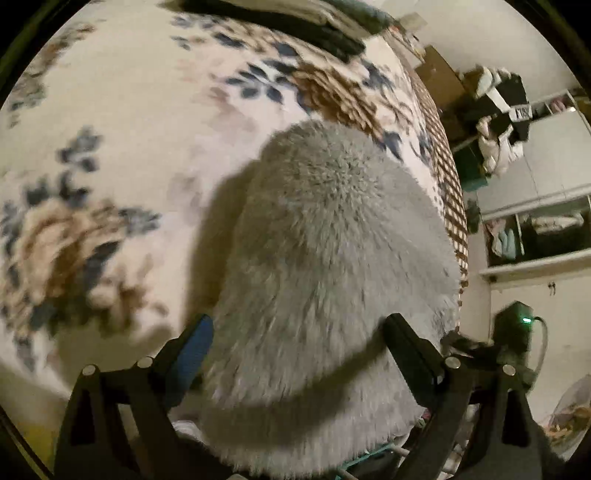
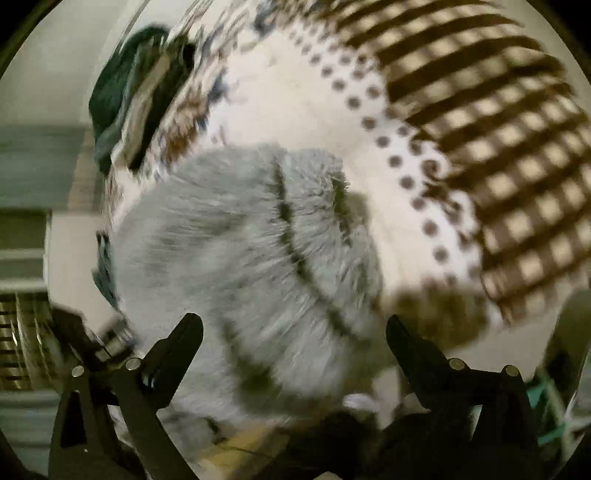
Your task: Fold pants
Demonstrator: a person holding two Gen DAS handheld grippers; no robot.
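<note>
pants: grey fluffy pants (image 1: 332,240) lie on the flowered blanket (image 1: 122,110) of the bed, near its checked edge; the bulk sits right under both grippers. right wrist view shows the same pants (image 2: 229,251) with dark creases across them, so there's already at least one layer over another.
left gripper: left gripper (image 1: 299,332) points steeply down over the pants, fingers spread wide. fur fills the gap between them but the pads don't look pressed on it. not holding.
right gripper: right gripper (image 2: 295,332) also spread wide, nothing pinched. cloth is under the gap, not in a grip.
step: looks like between folds. both hands free over the bundle, one fold seems laid, the shape is still lumpy and rounded rather than flat.
progress: my guess is midway. can't tell waistband from leg ends, frames are blurred.
next move needs: pick an edge or corner on each side, close on a thin bit of cloth rather than the thick middle, lift both together and carry over evenly.
risk: thick pile hides the real edge; fingers may catch only fur or grab both layers and drag the fold open.
other stuff: dark clothes (image 1: 306,22) piled at the far end of the bed, well apart, not in the way.
</note>
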